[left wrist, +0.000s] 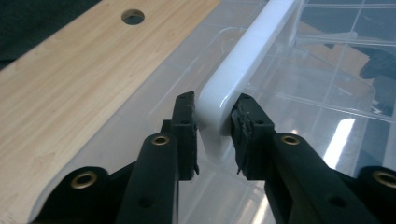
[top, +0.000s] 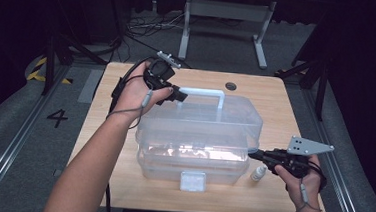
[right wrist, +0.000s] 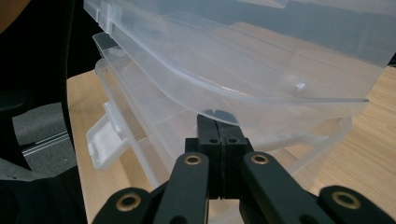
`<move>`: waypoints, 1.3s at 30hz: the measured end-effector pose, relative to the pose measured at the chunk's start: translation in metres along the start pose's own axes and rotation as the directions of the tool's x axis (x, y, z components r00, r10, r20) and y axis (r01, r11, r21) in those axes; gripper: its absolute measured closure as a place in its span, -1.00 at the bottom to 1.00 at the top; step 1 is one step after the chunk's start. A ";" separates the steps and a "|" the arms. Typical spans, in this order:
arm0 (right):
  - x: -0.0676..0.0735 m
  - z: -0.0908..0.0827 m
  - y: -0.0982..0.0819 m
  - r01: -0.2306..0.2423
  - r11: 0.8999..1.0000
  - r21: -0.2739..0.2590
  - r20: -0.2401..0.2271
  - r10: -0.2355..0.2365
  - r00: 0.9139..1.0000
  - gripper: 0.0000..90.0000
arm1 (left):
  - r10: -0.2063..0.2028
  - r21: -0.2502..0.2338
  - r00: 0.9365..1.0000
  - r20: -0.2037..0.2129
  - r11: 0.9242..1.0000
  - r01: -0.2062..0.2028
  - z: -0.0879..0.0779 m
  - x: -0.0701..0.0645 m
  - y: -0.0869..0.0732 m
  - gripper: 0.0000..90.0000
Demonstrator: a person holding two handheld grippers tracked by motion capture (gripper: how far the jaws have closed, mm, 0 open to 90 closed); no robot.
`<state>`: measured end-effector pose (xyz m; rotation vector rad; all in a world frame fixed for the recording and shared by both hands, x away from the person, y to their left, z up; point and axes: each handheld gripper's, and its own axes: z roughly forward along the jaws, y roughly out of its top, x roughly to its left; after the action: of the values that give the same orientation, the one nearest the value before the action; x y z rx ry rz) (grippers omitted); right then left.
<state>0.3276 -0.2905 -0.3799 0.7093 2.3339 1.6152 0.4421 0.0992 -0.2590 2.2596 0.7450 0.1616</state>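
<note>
A clear plastic storage box (top: 199, 132) with a white handle (top: 202, 92) stands in the middle of the wooden table (top: 120, 181). My left gripper (top: 181, 95) is at the handle's left end. In the left gripper view the jaws (left wrist: 212, 135) stand on either side of the handle's bend (left wrist: 247, 60), close to it without squeezing it. My right gripper (top: 252, 151) is at the box's right side, its jaws shut tight together. In the right gripper view its tip (right wrist: 219, 123) sits just under the rim of the raised clear lid (right wrist: 233, 56).
A small white bottle (top: 258, 173) stands on the table by the box's front right corner, close to my right gripper. A white latch (top: 193, 180) hangs on the box's front wall. A round hole (top: 231, 85) lies in the table behind the box.
</note>
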 end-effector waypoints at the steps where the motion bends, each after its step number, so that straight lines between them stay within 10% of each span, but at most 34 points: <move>1: 0.000 0.000 0.000 0.000 1.000 0.000 0.000 0.000 1.000 1.00 | 0.008 -0.012 1.000 -0.016 1.000 -0.008 0.000 -0.002 0.000 0.53; 9: -0.001 0.002 0.002 0.003 1.000 0.000 0.000 -0.003 1.000 1.00 | 0.078 -0.091 0.995 -0.061 0.992 -0.083 -0.020 -0.016 -0.005 0.20; 22: -0.003 0.008 0.007 0.006 1.000 -0.009 -0.013 -0.006 1.000 1.00 | 0.073 -0.188 0.992 -0.099 0.978 -0.090 -0.064 -0.032 -0.026 0.20; 39: -0.003 0.009 0.011 0.000 1.000 -0.017 0.016 0.000 1.000 1.00 | 0.036 -0.296 0.994 -0.108 0.953 -0.066 -0.097 -0.045 -0.091 0.31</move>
<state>0.3370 -0.2815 -0.3737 0.7163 2.3067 1.6212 0.3314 0.1844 -0.2474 1.9924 0.6653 0.3908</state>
